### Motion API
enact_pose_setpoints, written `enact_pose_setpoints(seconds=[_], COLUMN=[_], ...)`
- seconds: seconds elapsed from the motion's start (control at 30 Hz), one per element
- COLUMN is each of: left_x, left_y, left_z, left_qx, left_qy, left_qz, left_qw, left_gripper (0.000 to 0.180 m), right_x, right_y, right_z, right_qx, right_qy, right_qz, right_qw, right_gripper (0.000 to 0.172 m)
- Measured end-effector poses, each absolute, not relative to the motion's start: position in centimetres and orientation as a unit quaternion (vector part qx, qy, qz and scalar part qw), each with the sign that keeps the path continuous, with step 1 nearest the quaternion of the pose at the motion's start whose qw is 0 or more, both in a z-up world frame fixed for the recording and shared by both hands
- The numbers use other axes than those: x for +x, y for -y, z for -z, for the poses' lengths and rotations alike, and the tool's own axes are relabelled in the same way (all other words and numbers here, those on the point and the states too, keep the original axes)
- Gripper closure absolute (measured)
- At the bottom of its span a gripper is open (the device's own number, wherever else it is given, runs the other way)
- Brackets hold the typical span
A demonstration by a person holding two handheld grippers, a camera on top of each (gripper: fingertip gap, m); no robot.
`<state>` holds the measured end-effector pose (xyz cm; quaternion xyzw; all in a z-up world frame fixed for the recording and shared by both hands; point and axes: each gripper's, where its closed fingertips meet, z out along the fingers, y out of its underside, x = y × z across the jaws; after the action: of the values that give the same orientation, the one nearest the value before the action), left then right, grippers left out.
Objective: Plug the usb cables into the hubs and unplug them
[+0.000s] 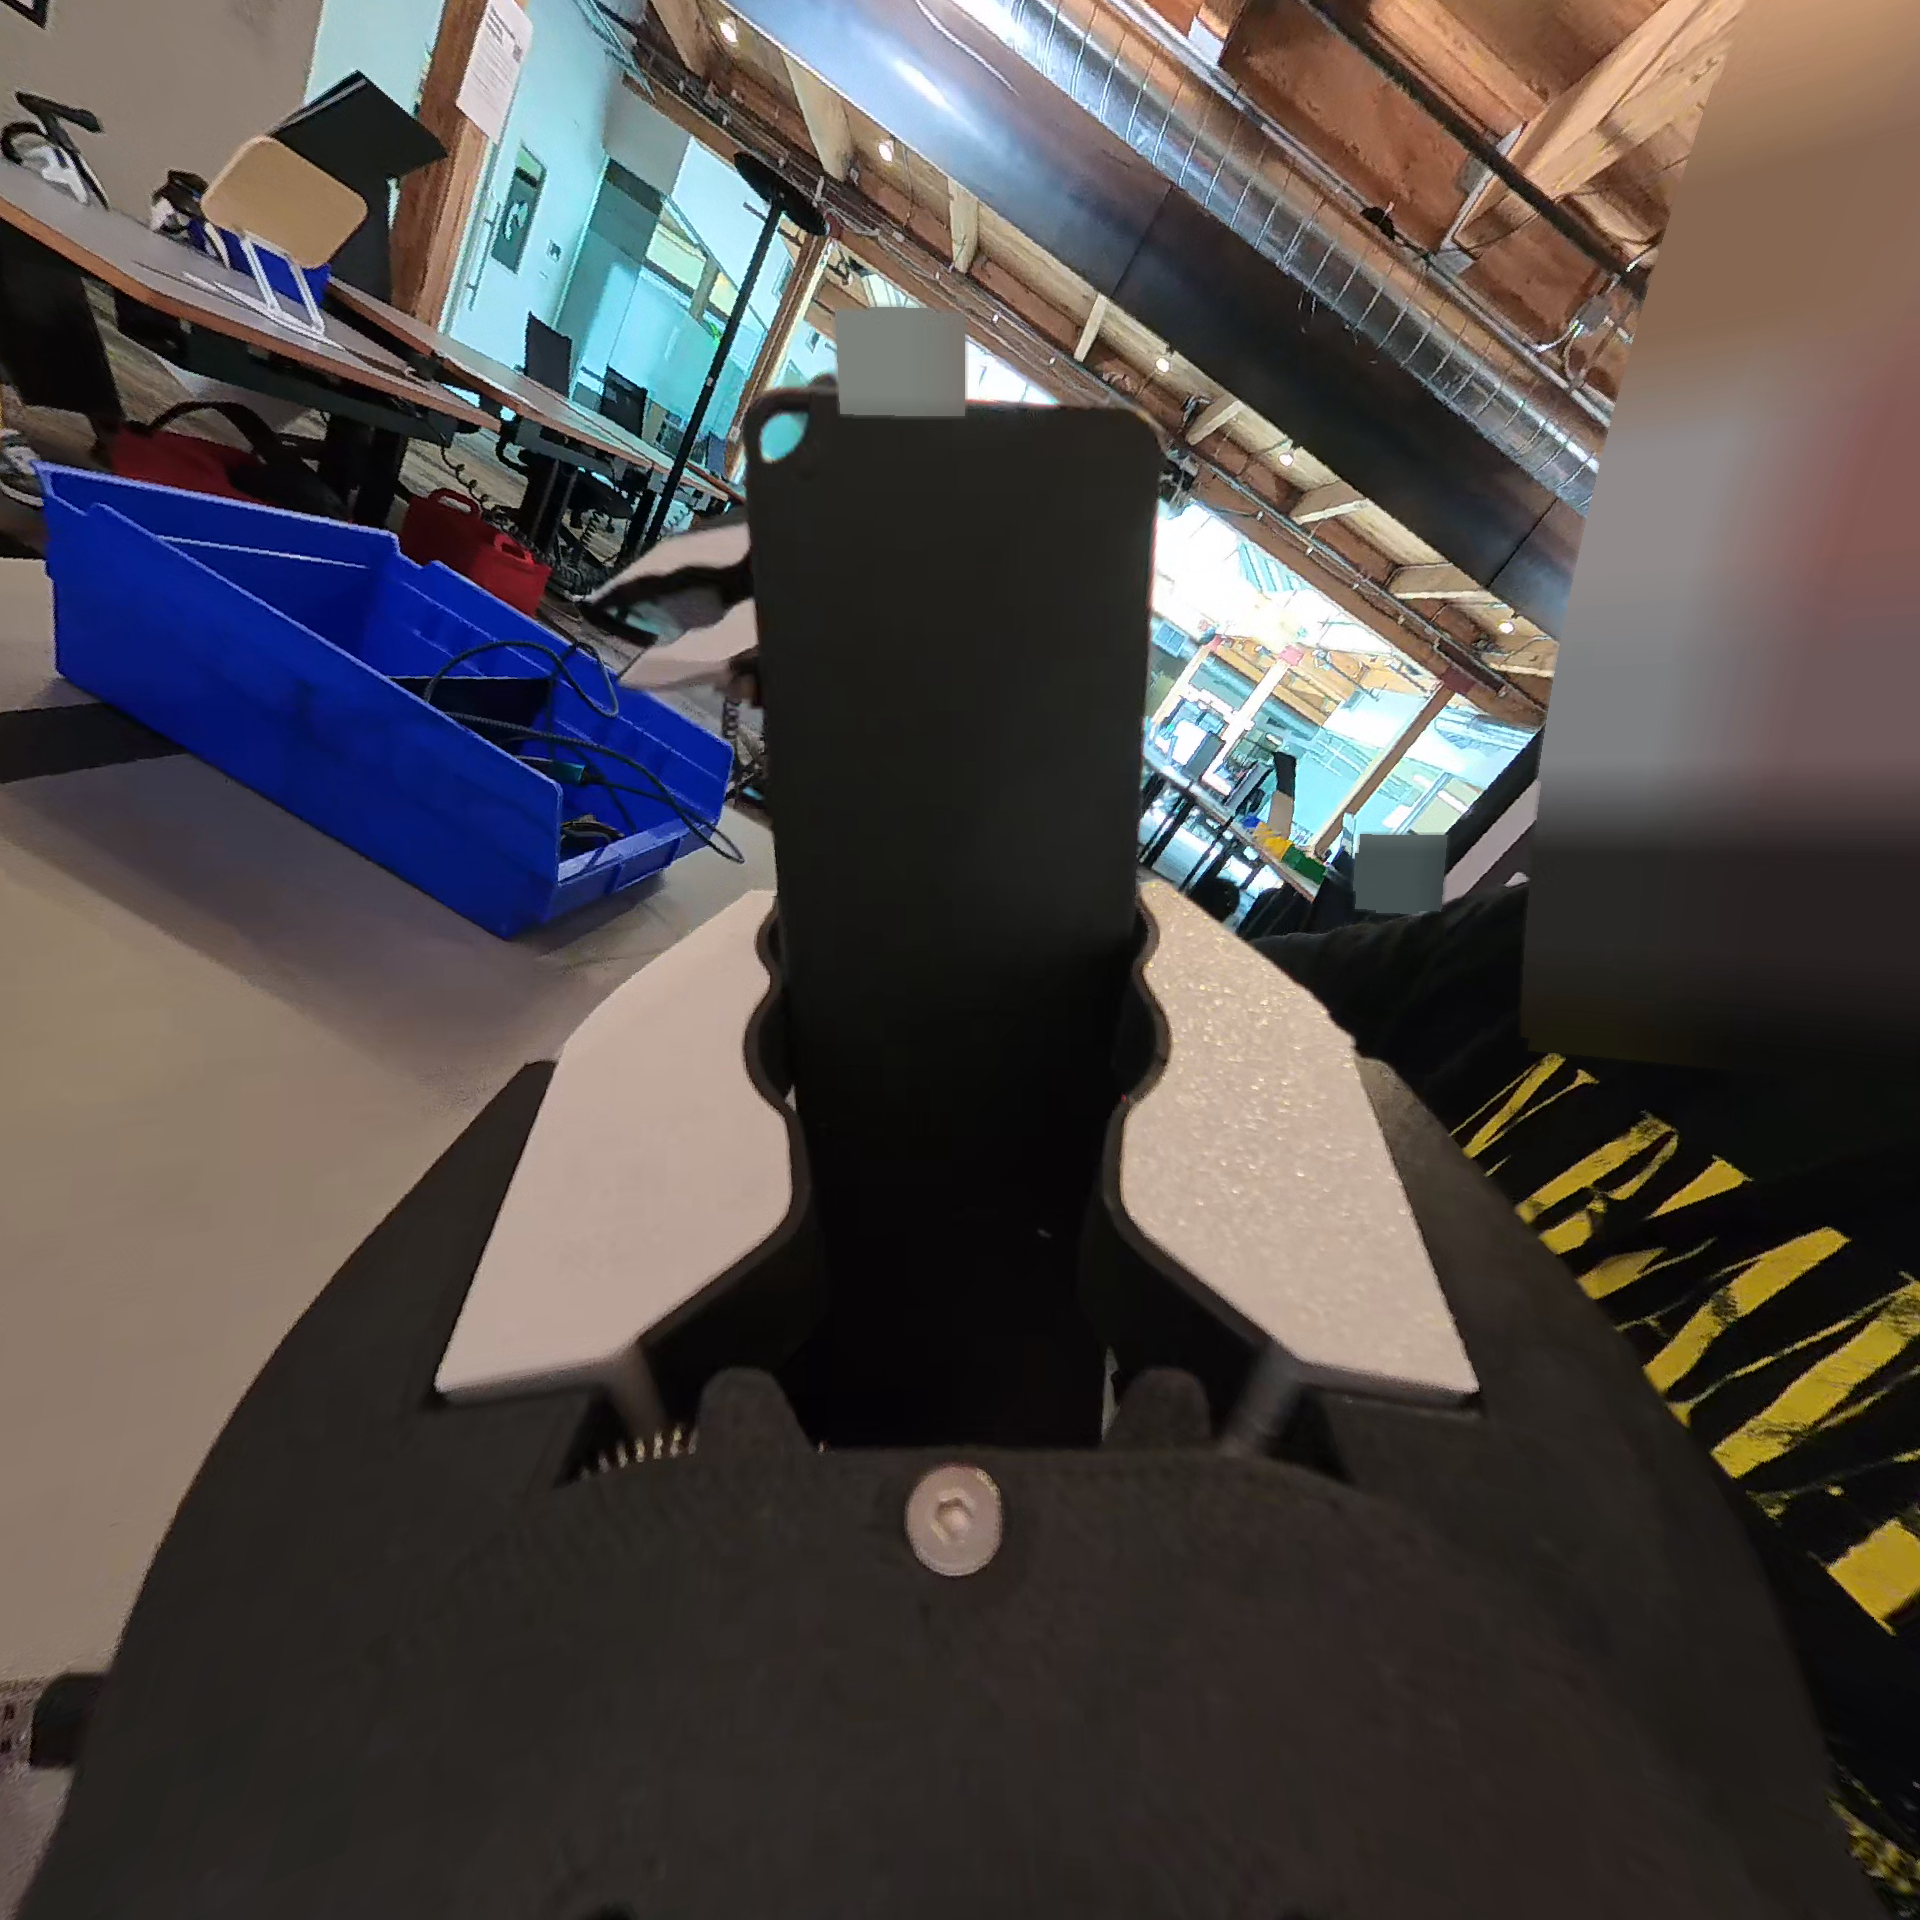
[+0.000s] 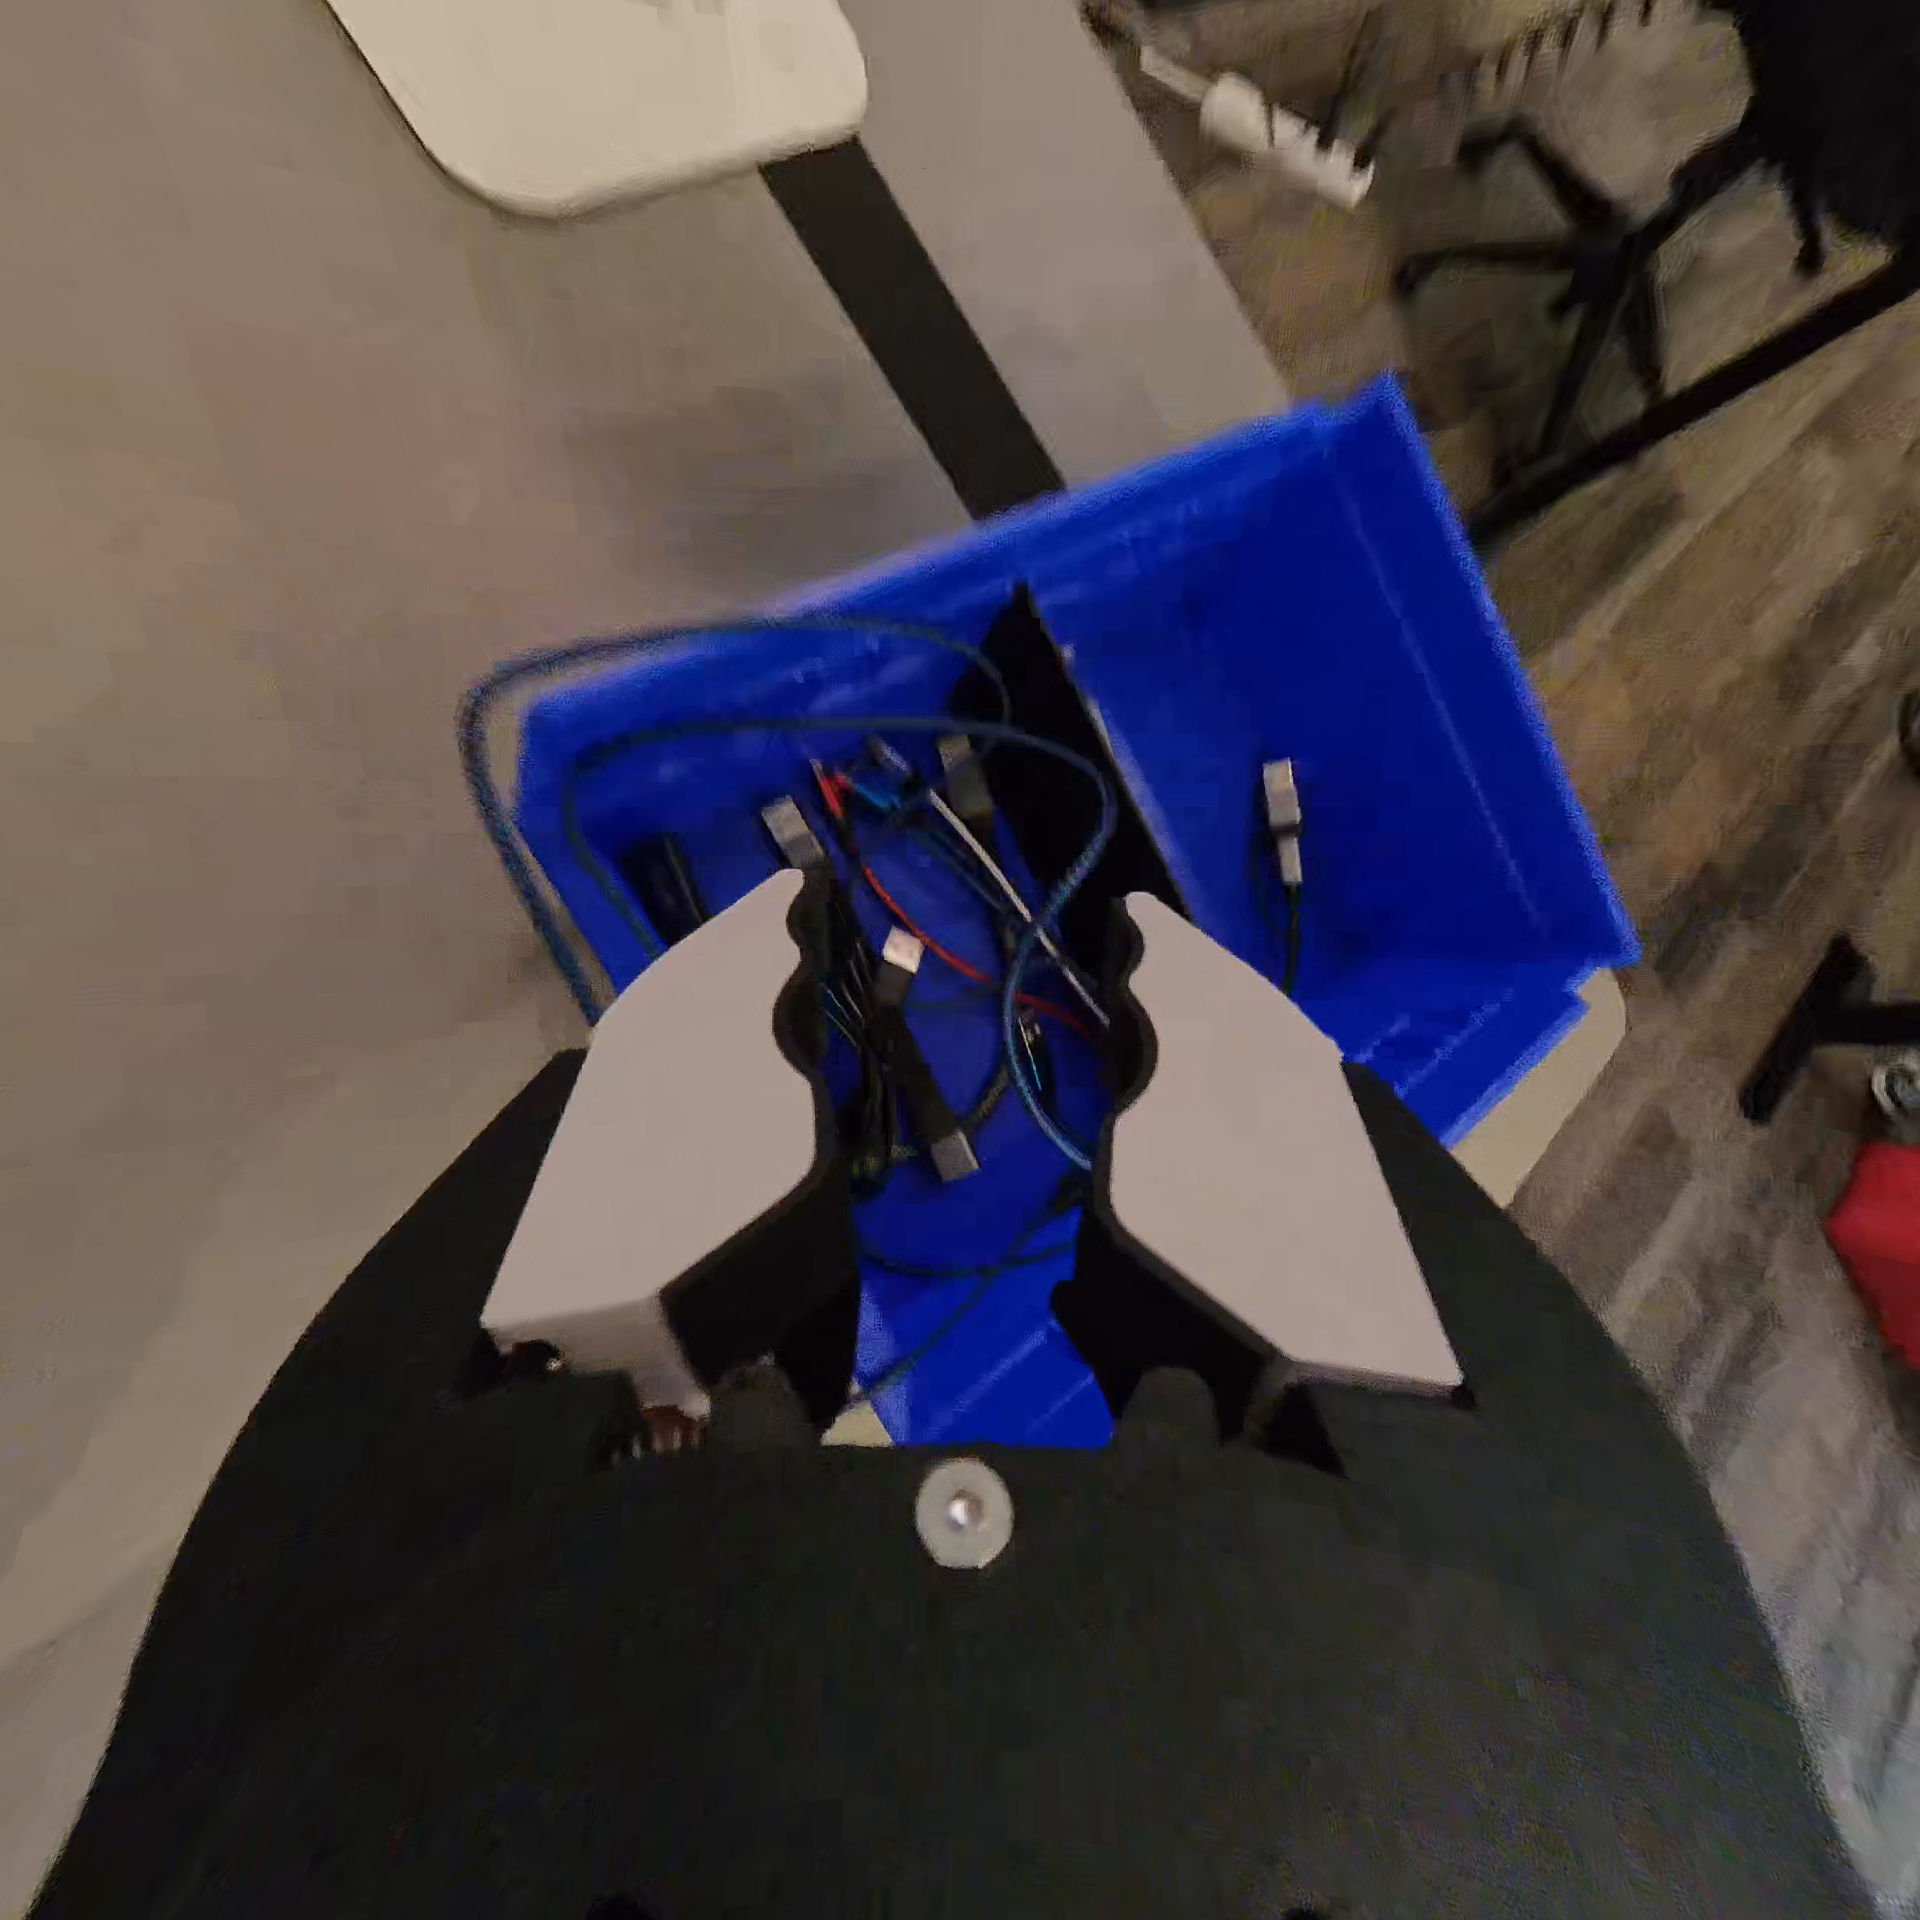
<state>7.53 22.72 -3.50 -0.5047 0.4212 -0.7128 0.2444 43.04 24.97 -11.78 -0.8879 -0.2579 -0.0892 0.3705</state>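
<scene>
Left tool grips a flat black hub upright; right tool hangs open above the blue bin, loose USB cables below its fingers. Nothing looks plugged in; plugging and unplugging remain.

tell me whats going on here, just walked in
A person is working with a handheld gripper in each hand at a table. The left gripper is clamped on a flat black slab, probably the hub, held up off the table. The right gripper hangs open above a blue bin full of tangled USB cables, gripping nothing. One plug lies alone past the bin's black divider. No cable looks plugged into the slab.
</scene>
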Motion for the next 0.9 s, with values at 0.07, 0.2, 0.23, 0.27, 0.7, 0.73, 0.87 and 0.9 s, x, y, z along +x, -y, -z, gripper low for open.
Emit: enact_pose_setpoints(seconds=[0.07, 0.2, 0.23, 0.27, 0.7, 0.73, 0.87, 0.9], left_x=[7.9, 8.8, 8.9, 9.0, 9.3, 9.2, 8.0, 7.5], left_y=[-22.5, -21.4, -21.2, -21.0, -18.5, -18.6, -21.3, -22.3], left_z=[4.0, 5.3, 5.6, 5.8, 6.1, 5.7, 3.8, 3.1], left_qx=[-0.505, -0.51, -0.512, -0.512, -0.483, -0.483, -0.49, -0.489], left_qy=[-0.432, -0.464, -0.47, -0.477, -0.525, -0.517, -0.475, -0.46], left_qz=[0.706, 0.679, 0.671, 0.664, 0.647, 0.655, 0.66, 0.664], left_qw=[0.246, 0.253, 0.258, 0.262, 0.269, 0.268, 0.313, 0.33], left_gripper=[0.12, 0.12, 0.12, 0.12, 0.12, 0.121, 0.108, 0.108], right_x=[36.9, 21.9, 18.5, 15.5, 4.8, 5.0, 8.2, 9.5], right_y=[-24.8, -23.0, -22.5, -22.1, -21.6, -21.4, -21.2, -21.3], right_z=[7.9, 1.7, 1.1, 0.9, 0.9, 0.5, -2.7, -3.9], right_qx=[-0.848, -0.744, -0.722, -0.709, -0.614, -0.612, -0.606, -0.608], right_qy=[0.279, 0.347, 0.362, 0.369, 0.357, 0.357, 0.348, 0.344], right_qz=[0.011, -0.171, -0.217, -0.257, -0.498, -0.492, -0.451, -0.433], right_qw=[0.449, 0.545, 0.548, 0.544, 0.499, 0.506, 0.555, 0.57], right_gripper=[0.121, 0.112, 0.106, 0.102, 0.119, 0.119, 0.119, 0.119])
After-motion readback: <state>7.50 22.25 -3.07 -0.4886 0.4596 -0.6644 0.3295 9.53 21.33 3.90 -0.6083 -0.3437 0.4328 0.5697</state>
